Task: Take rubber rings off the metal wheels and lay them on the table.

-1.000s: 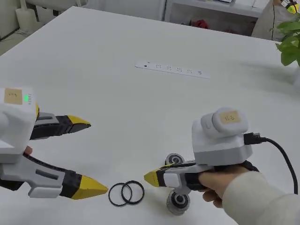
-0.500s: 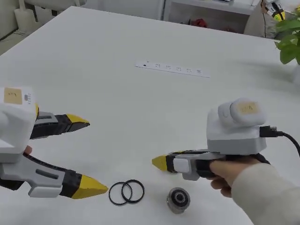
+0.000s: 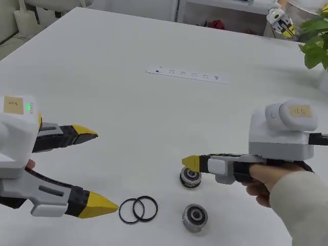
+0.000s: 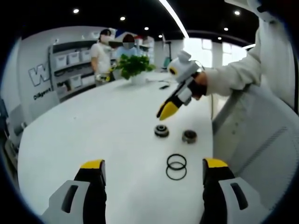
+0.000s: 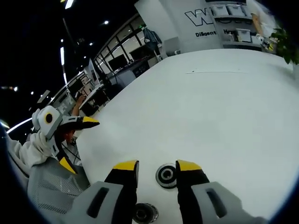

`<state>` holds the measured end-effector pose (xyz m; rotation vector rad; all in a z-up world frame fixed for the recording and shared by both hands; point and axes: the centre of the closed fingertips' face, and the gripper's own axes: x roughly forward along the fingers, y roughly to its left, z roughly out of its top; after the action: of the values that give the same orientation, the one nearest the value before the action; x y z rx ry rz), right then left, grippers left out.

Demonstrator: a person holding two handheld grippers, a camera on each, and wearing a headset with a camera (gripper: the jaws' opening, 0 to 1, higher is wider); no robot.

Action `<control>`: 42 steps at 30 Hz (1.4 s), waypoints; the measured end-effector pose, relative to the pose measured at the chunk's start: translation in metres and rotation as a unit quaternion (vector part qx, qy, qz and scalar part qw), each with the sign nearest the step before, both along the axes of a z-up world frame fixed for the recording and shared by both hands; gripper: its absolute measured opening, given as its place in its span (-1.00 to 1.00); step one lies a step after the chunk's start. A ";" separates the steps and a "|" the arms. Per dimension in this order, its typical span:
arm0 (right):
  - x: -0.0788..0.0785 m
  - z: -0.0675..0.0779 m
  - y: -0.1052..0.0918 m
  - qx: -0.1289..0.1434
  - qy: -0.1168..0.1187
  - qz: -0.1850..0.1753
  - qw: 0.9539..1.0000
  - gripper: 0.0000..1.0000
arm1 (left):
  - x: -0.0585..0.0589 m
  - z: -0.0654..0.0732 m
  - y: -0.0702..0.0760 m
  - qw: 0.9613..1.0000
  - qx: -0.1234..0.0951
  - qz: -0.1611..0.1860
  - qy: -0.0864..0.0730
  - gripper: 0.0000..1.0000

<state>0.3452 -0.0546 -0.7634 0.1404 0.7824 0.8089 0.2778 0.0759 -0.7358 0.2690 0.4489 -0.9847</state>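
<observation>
L gripper in head view sits low left, jaws spread wide w/ nothing between them; R gripper comes in from the right, held by a hand, seen side-on so its gap can't be judged here; its yellow tip is just over one metal wheel, contact unclear; second wheel lies nearer the table edge, apart from the first; two rubber rings lie flat on the table, overlapping, just beyond L gripper's lower tip; power strip further back, plant at far right. Left gripper view: own jaws wide apart & empty; rubber rings lie ahead, nearer the right-hand jaw; both wheels beyond them, side by side; R gripper tip just past the far one. Right gripper view: own jaws part open, narrow gap, holding nothing; one metal wheel on the table right by the tips, seen through the gap; second wheel lower down beside the jaw; L gripper at left, wide open.
</observation>
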 end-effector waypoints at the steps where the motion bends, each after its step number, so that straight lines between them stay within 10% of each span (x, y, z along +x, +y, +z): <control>1: 0.001 0.000 -0.001 0.000 -0.002 -0.002 1.000 -0.41 | 0.000 -0.001 0.000 1.000 0.001 0.000 0.001 0.74; 22: 0.008 0.000 -0.035 -0.026 -0.054 0.017 0.998 0.06 | 0.003 0.015 -0.019 0.999 -0.028 -0.018 0.008 0.82; 42: -0.010 -0.015 -0.025 -0.038 -0.096 0.112 0.988 -0.03 | 0.035 0.094 -0.078 0.990 -0.055 -0.103 -0.077 0.81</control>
<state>0.3347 -0.0794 -0.7788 -0.0952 0.6532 0.9886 0.3124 -0.0016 -0.6421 0.2944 0.2270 -1.1769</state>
